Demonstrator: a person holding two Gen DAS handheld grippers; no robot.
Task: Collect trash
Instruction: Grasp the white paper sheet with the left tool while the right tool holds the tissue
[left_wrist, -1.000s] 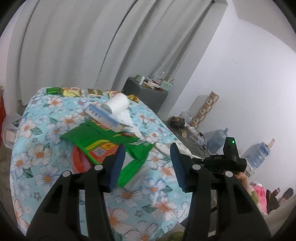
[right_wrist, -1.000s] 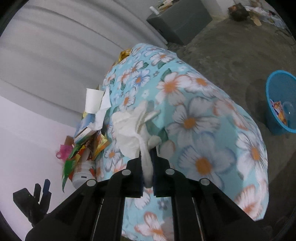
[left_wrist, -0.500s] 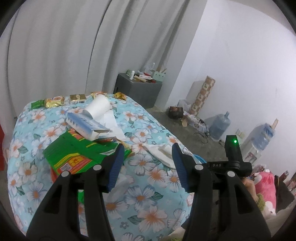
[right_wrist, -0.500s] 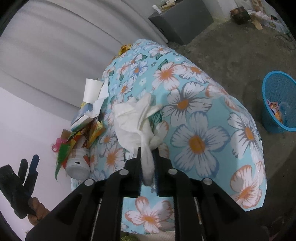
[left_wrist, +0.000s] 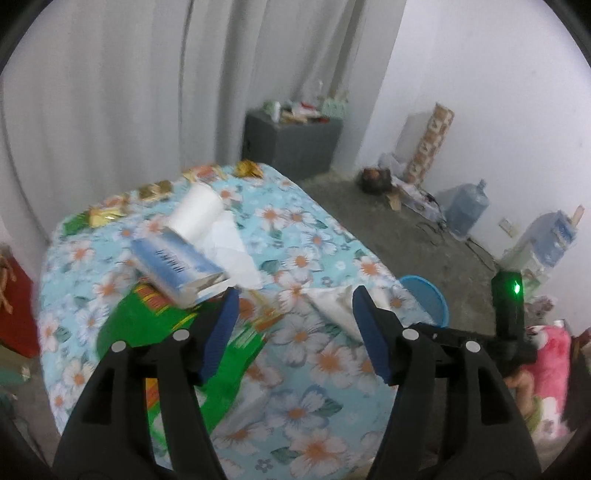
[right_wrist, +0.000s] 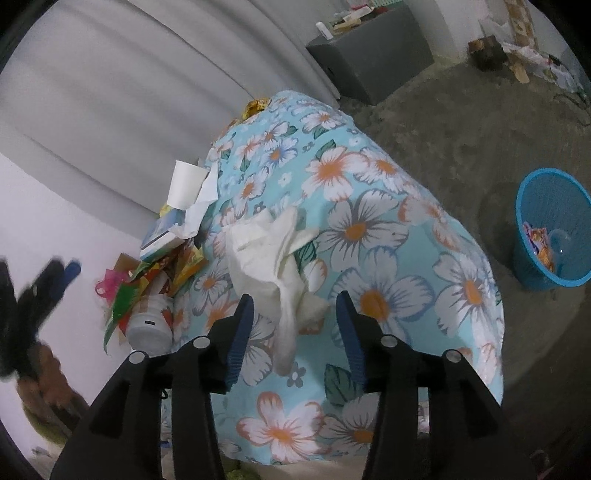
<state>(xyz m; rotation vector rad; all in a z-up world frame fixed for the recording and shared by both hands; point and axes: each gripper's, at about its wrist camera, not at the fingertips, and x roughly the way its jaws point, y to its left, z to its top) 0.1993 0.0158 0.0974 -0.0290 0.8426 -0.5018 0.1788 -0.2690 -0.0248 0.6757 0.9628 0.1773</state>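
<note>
A crumpled white tissue (right_wrist: 266, 251) lies on the floral tablecloth (right_wrist: 373, 295), its tail running between the jaws of my right gripper (right_wrist: 293, 325). Those jaws are opening and the pads stand clear of the tissue. My left gripper (left_wrist: 295, 328) hovers over the table's near side, its jaws opening with nothing between them. Just left of it are a green wrapper (left_wrist: 147, 325) and a blue-and-white box (left_wrist: 173, 262). The same tissue (left_wrist: 332, 299) lies just beyond its right finger. A blue basket (right_wrist: 550, 236) with some trash stands on the floor to the right.
A white paper cup (right_wrist: 184, 184), loose wrappers (right_wrist: 155, 273) and a white jar (right_wrist: 149, 328) crowd the table's left side. Small gold packets (left_wrist: 155, 190) line the far edge. A grey cabinet (left_wrist: 291, 144) stands by the curtain, and water jugs (left_wrist: 465, 210) against the wall.
My right gripper's jaws have parted and let go of the tissue. My left gripper has drawn away from the green wrapper towards the tissue, and its jaws stand wider.
</note>
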